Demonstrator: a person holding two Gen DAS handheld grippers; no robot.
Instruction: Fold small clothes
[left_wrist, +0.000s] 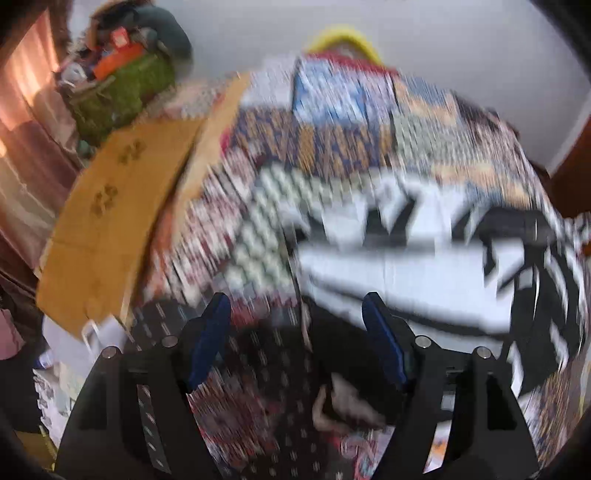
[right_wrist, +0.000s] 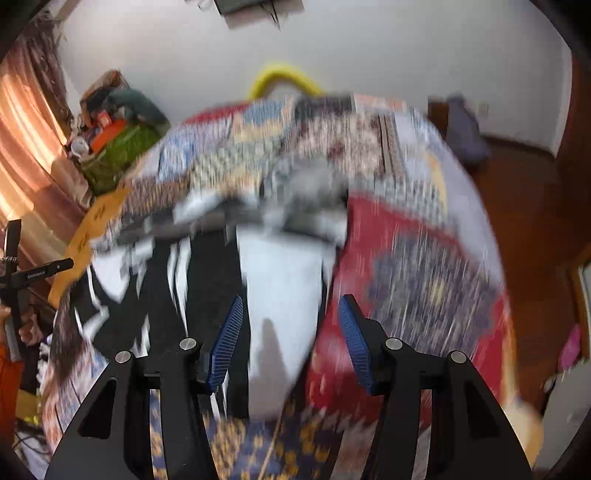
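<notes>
Both pairs of tongs hang open and empty over a bed spread with a patchwork quilt (left_wrist: 325, 147), every surface smeared by motion blur.

In the left wrist view, the left tongs (left_wrist: 295, 314) stand wide apart, blue pads facing each other with nothing between them. Just beyond and to the right of the tips lies a black-and-white garment (left_wrist: 424, 258), spread across the quilt; its exact shape cannot be made out through the blur. A dark patterned cloth (left_wrist: 258, 369) lies directly below the jaws. A flat sheet of brown cardboard (left_wrist: 110, 221) rests along the bed's left edge, and a heaped green basket (left_wrist: 118, 92) stands beyond it, near an orange curtain (left_wrist: 26, 92).

In the right wrist view, the right tongs (right_wrist: 291, 314) are parted about halfway, gripping nothing. The same black-and-white garment (right_wrist: 258, 280) lies under and ahead of the tips, a white panel between the pads' lines and black fabric to the left, while grey cloth (right_wrist: 306, 192) is bunched at its far end. A red patterned patch of the quilt (right_wrist: 406, 258) lies to the right. A yellow curved object (right_wrist: 284, 77) shows past the bed's far edge, against the white wall.
</notes>
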